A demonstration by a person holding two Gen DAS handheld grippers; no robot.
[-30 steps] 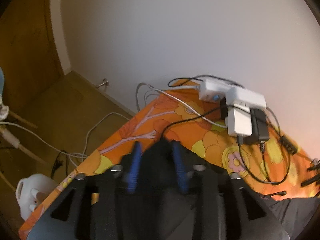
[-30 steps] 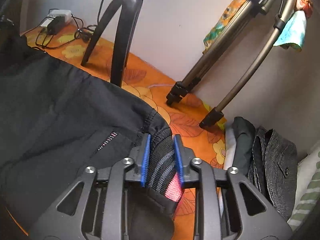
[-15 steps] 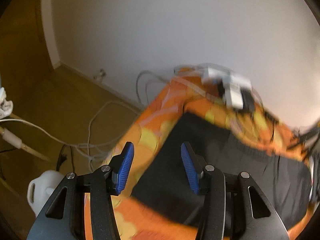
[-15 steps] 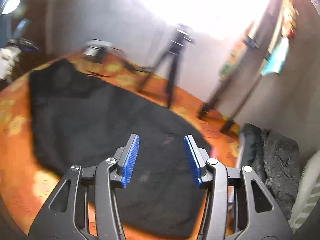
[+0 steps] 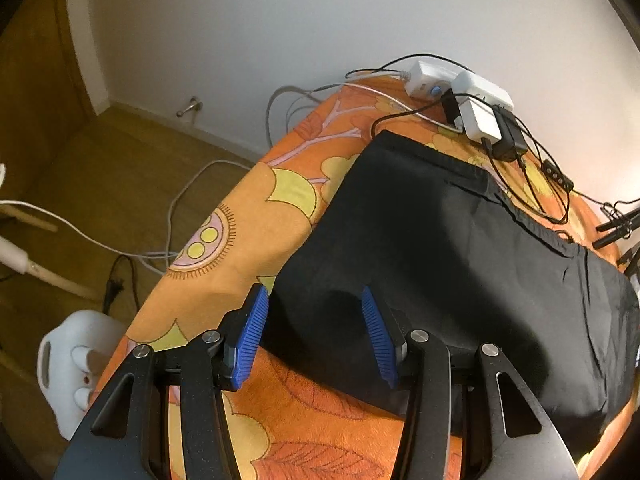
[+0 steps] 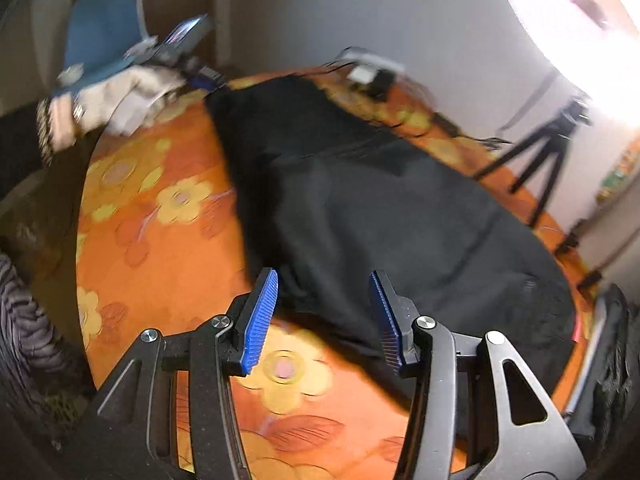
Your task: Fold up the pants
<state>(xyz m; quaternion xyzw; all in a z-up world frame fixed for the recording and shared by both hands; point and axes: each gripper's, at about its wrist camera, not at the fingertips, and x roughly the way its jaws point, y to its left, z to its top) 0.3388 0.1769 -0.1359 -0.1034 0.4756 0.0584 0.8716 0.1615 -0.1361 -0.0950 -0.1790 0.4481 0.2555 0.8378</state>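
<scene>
Black fabric, one pair of pants (image 5: pixel 460 248), lies spread flat along the orange flowered cover (image 5: pixel 248 240), and it serves here as the landmark for everything else. One garment only is laid out; it runs lengthwise from the near end to the far wall in the right wrist view (image 6: pixel 380 208).

Two grippers show, one per view. The left gripper (image 5: pixel 316 336) hangs over the near left corner of the pants with its two blue pads (image 5: pixel 250 340) parted to a middling gap; they have just been opening, and nothing is pinched between them, the cloth lying below. The right gripper (image 6: pixel 324 316) hangs over the near edge of the pants, its two blue pads (image 6: pixel 262 320) likewise standing apart after just opening, with no cloth caught between them.

Beyond the far end of the pants, against the wall, sits one cluster of white power blocks (image 5: pixel 464 96) with one black adapter (image 5: pixel 508 140) and several dark cables trailing toward the fabric's far edge. Left of the pants, off the cover, one white plastic jug (image 5: pixel 76 364) stands on the wooden floor among pale cords. To the right of the pants one black tripod (image 6: pixel 540 152) stands on the cover. Left of the far end of the pants lies a blurred heap of pale cloth (image 6: pixel 132 92).
</scene>
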